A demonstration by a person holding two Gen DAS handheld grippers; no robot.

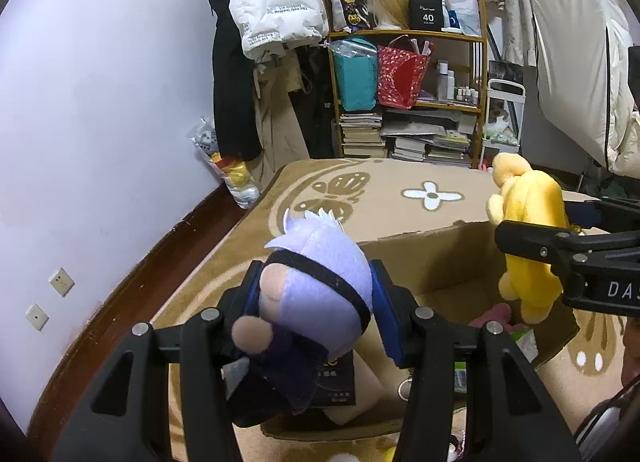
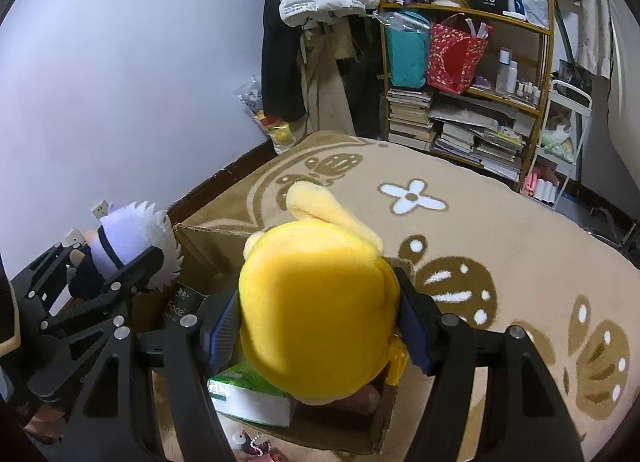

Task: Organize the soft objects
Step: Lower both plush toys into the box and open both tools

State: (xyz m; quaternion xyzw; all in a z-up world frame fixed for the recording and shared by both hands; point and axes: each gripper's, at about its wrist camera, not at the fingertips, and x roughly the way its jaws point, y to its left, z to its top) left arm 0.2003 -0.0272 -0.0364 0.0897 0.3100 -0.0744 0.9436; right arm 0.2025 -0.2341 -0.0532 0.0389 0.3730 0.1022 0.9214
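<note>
Left gripper (image 1: 316,302), low centre of its view, is clamped on the purple-haired plush doll (image 1: 316,282), fingers wide around its head. Right gripper (image 2: 320,322) likewise squeezes the yellow plush toy (image 2: 316,314) at frame centre. Both toys hang above the open cardboard box (image 1: 436,262) on the patterned carpet (image 2: 500,221). The step looks like carrying toys to the box; next, each should be lowered inside and released, clear of the tissue pack (image 2: 248,394) already there.

patterned rug (image 2: 500,229) bears an open cardboard box (image 1: 436,258)
</note>
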